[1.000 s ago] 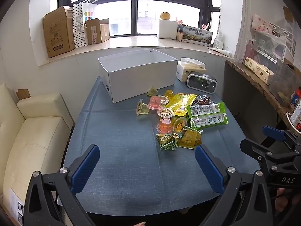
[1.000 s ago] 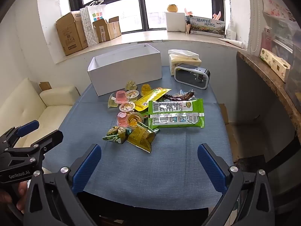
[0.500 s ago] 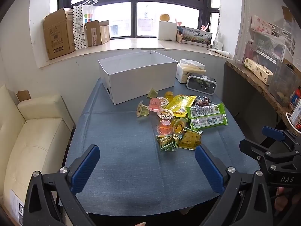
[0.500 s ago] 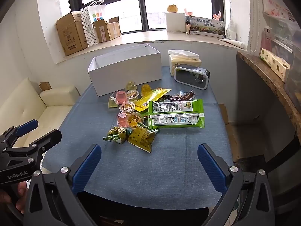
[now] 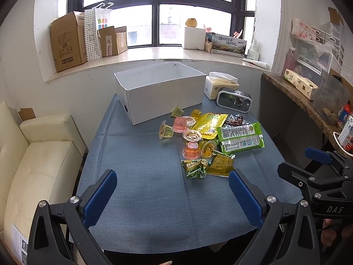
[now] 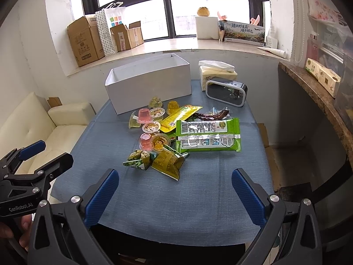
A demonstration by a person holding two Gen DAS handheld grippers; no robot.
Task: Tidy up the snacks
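Left claw [image 5: 172, 190], right claw [image 6: 174, 190] unchanged: spread wide, holding nothing; snack pile [image 6: 174, 132] seemingly unmoved.

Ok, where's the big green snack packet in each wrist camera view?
Left wrist: green packet right of centre, at the snack pile's right edge.
Right wrist: green packet near centre, right of the jelly cups.
Shared landmark: the white box behind the pile.

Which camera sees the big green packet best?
The right wrist view. There the green packet lies near the middle, large, with its whole printed face showing. In the left wrist view it sits off to the right, smaller and more skewed, though still uncovered.
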